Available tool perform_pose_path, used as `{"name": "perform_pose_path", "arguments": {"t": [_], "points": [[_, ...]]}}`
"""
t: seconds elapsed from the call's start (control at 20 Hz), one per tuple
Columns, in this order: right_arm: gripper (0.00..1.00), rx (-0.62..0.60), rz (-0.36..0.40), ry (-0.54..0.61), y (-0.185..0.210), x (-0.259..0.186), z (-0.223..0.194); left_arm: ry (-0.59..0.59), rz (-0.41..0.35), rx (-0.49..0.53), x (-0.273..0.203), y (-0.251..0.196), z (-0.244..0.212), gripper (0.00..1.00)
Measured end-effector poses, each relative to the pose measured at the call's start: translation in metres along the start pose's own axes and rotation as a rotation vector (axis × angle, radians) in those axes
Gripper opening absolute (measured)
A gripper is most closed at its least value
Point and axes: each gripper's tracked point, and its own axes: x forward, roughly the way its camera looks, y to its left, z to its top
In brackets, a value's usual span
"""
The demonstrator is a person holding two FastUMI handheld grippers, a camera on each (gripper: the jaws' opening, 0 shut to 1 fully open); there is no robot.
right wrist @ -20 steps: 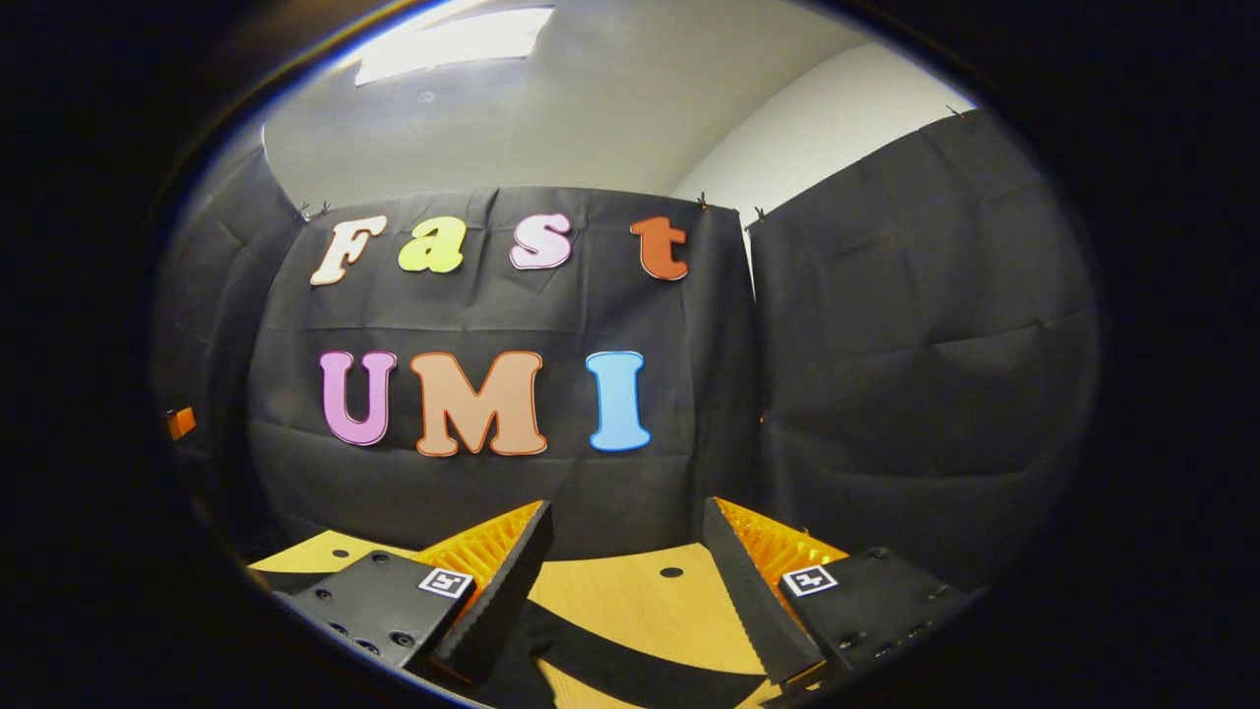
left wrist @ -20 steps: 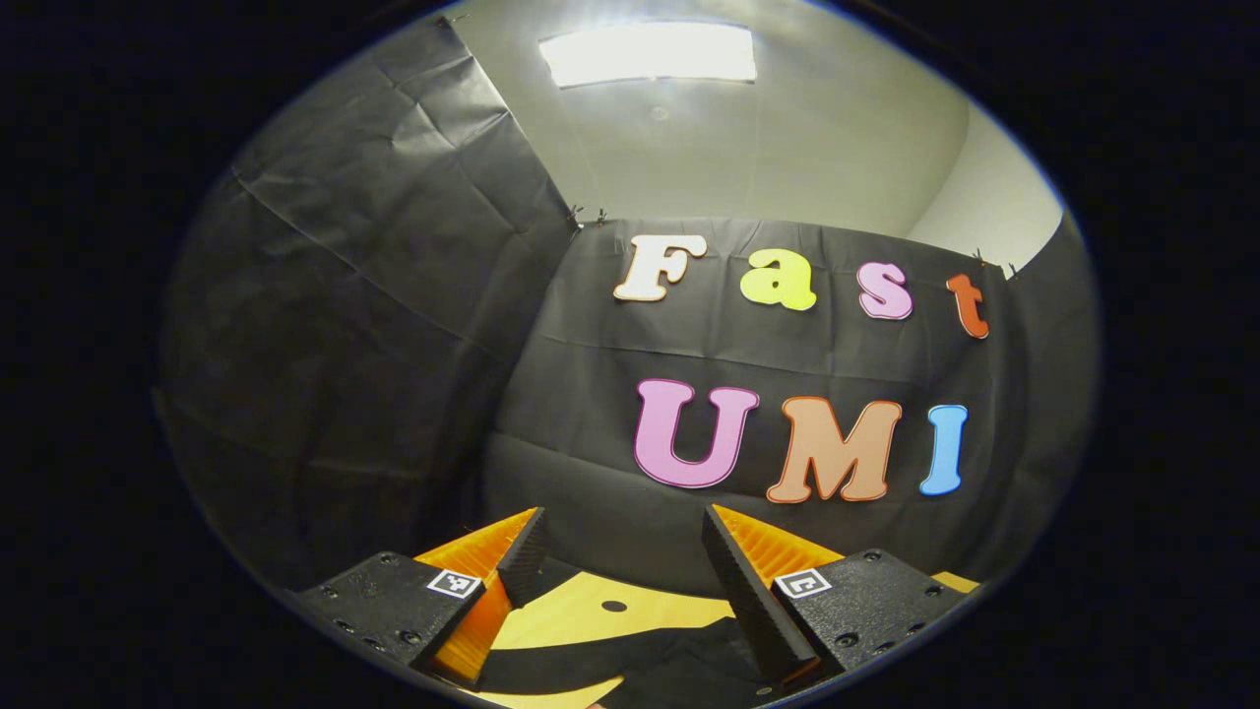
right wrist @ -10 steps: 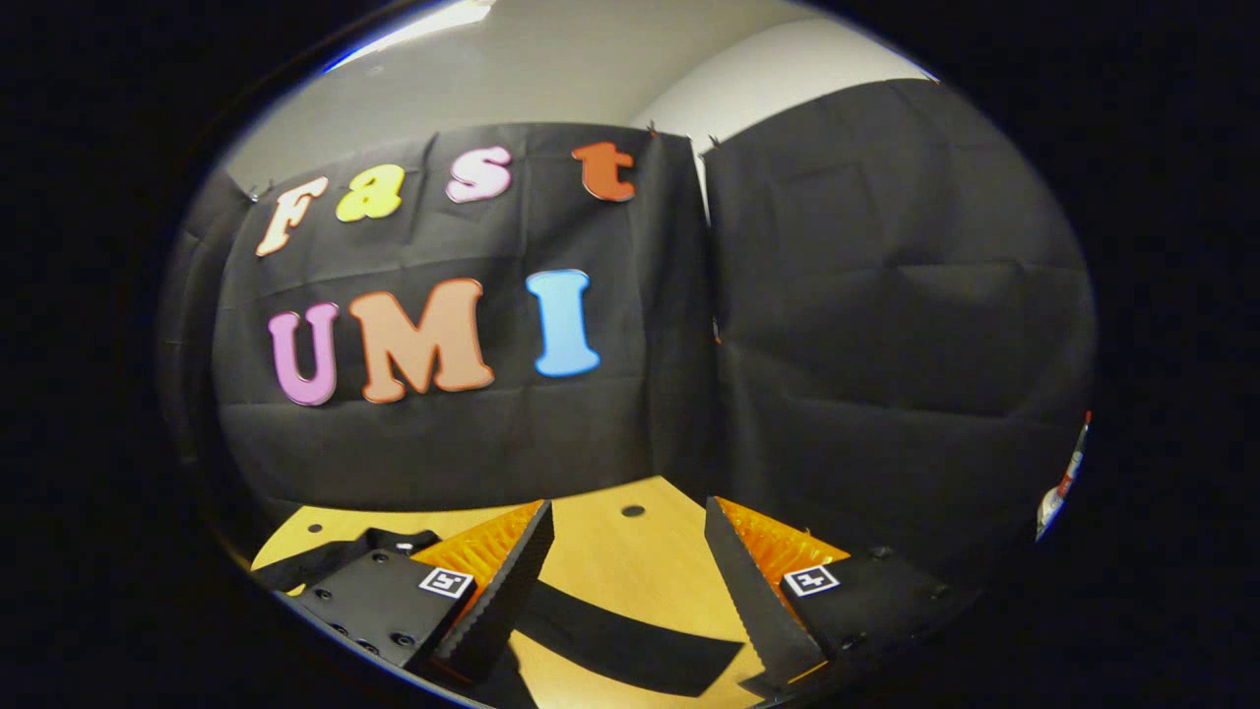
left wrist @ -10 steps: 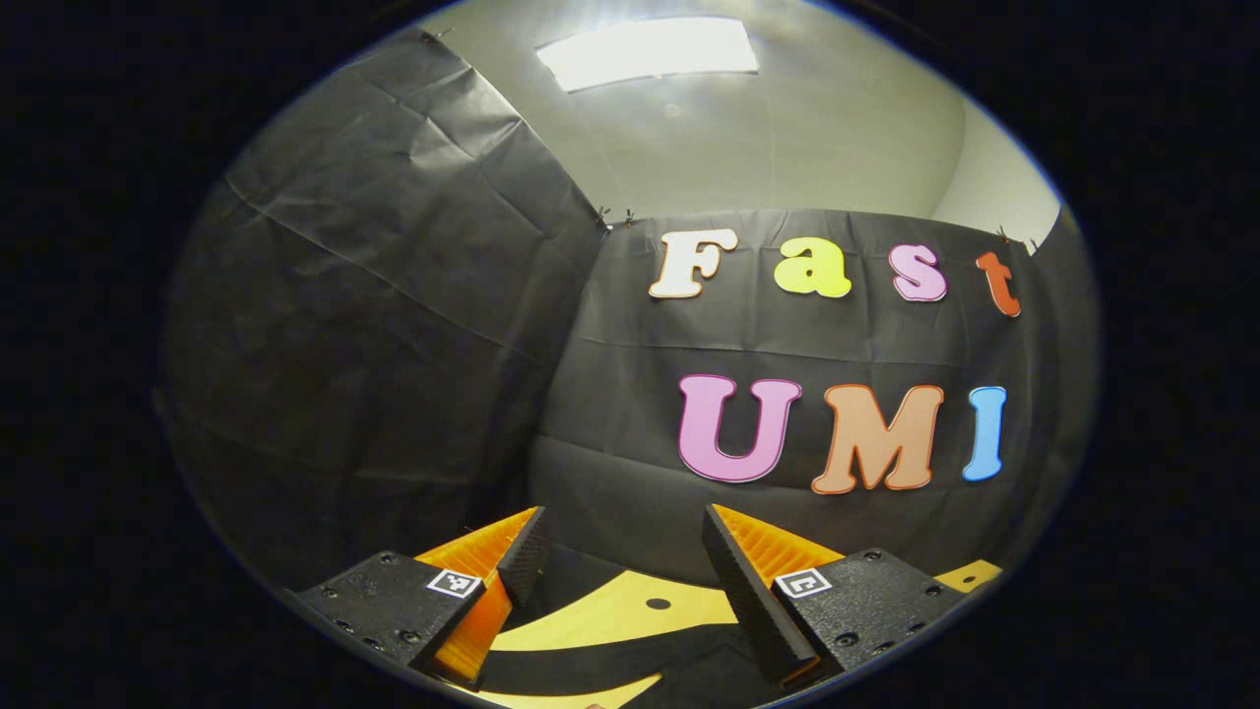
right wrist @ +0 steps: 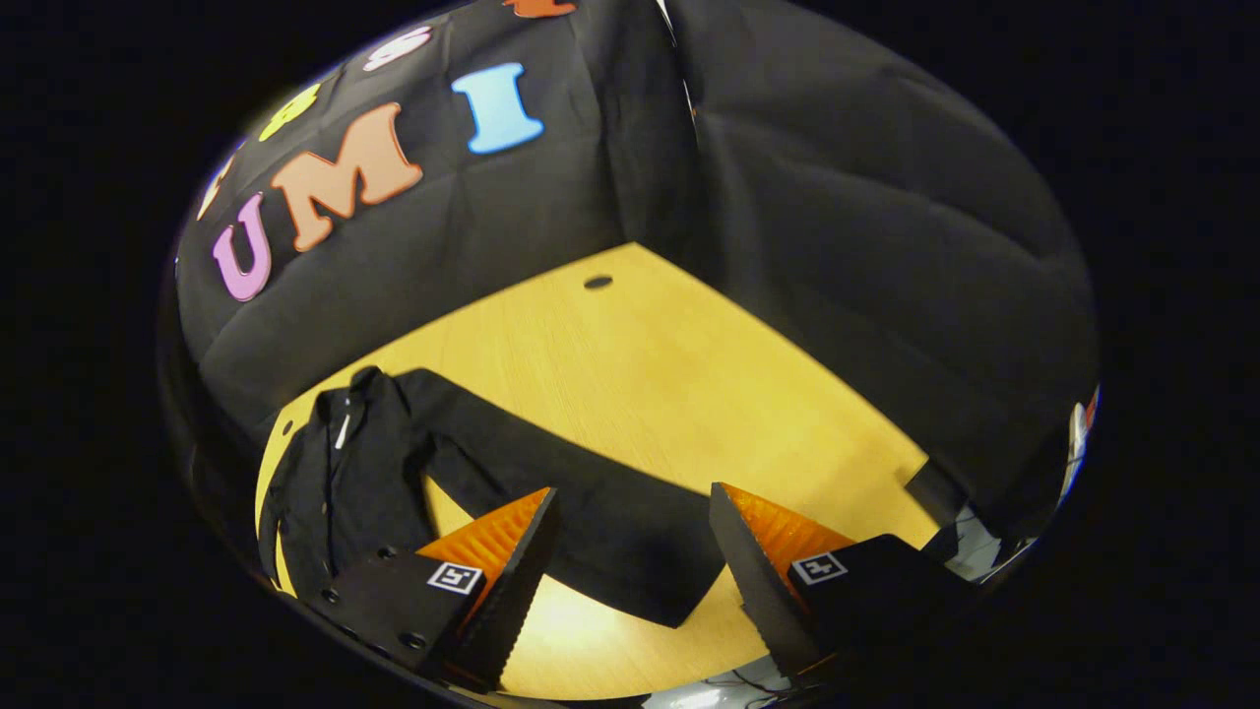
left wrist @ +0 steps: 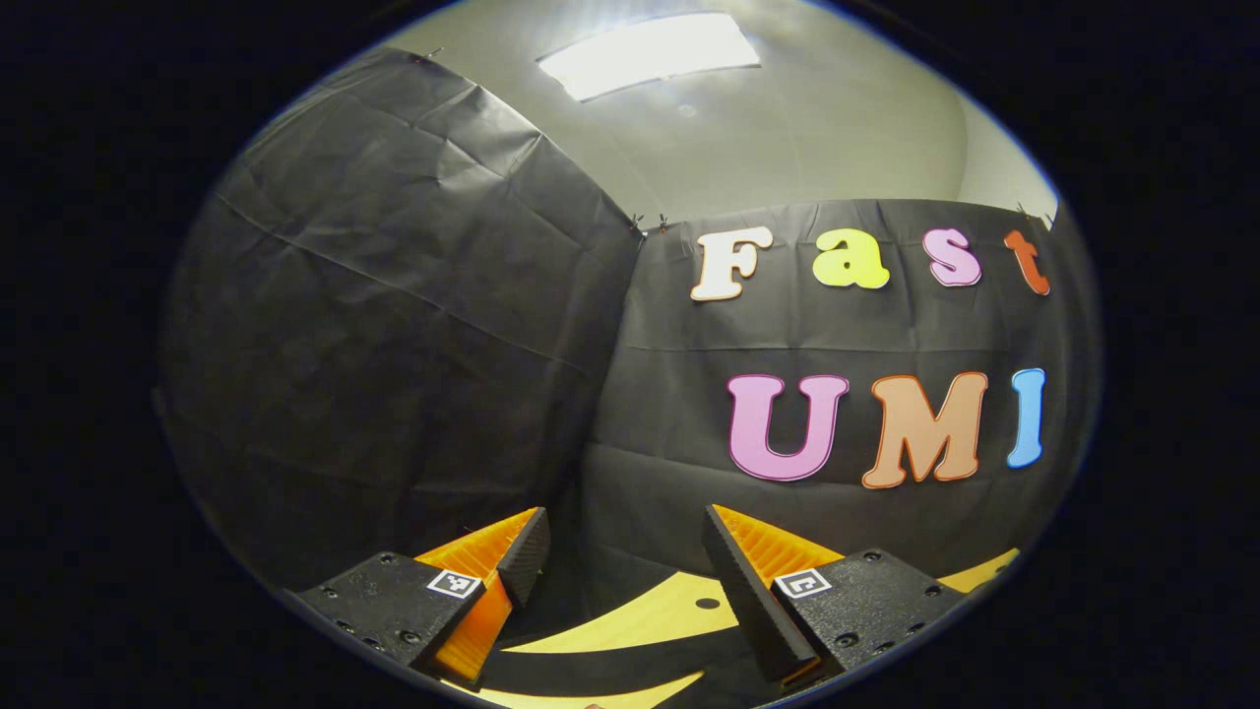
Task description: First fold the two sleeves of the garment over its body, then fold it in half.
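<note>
The black jacket (right wrist: 345, 473) is spread on the wooden table (right wrist: 689, 394), one sleeve (right wrist: 581, 512) stretched out from its body. Its cuff lies just beyond the empty, wide-open right gripper (right wrist: 630, 522); the left gripper (left wrist: 620, 551), likewise open and empty, is pointed at the wall.

A recording booth: black cloth walls (right wrist: 866, 246) close around a wooden table (right wrist: 669, 374), with a ceiling light panel (left wrist: 650, 54) above plain pale walls.

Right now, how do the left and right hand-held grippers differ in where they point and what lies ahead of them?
The left hand-held gripper points level at the cloth wall; the right hand-held gripper tilts down toward the table. A black sleeve lies ahead of the right one. Both are open and hold nothing.
</note>
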Motion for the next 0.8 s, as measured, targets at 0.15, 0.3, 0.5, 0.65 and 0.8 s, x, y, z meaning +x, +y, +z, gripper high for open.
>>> {"name": "perform_pose_path", "arguments": {"t": [0.15,0.3,0.5,0.65,0.8], "points": [[0.98,0.004,-0.012,0.088,-0.001,0.029,-0.016,0.004,0.03,0.018,-0.007,0.007,0.003,0.91],[0.98,-0.134,-0.081,0.189,-0.009,0.034,-0.04,0.005,0.053,0.026,-0.011,0.009,0.005,0.91],[0.96,-0.257,-0.082,0.123,-0.014,0.041,-0.039,0.019,0.055,0.026,-0.018,0.005,0.0,0.91],[0.88,-0.196,-0.098,0.129,-0.016,0.04,-0.035,0.041,0.049,0.018,-0.023,-0.002,-0.01,0.91],[0.67,-0.236,-0.067,0.161,-0.015,0.043,-0.038,0.067,0.042,0.001,-0.029,-0.009,-0.017,0.92]]}}
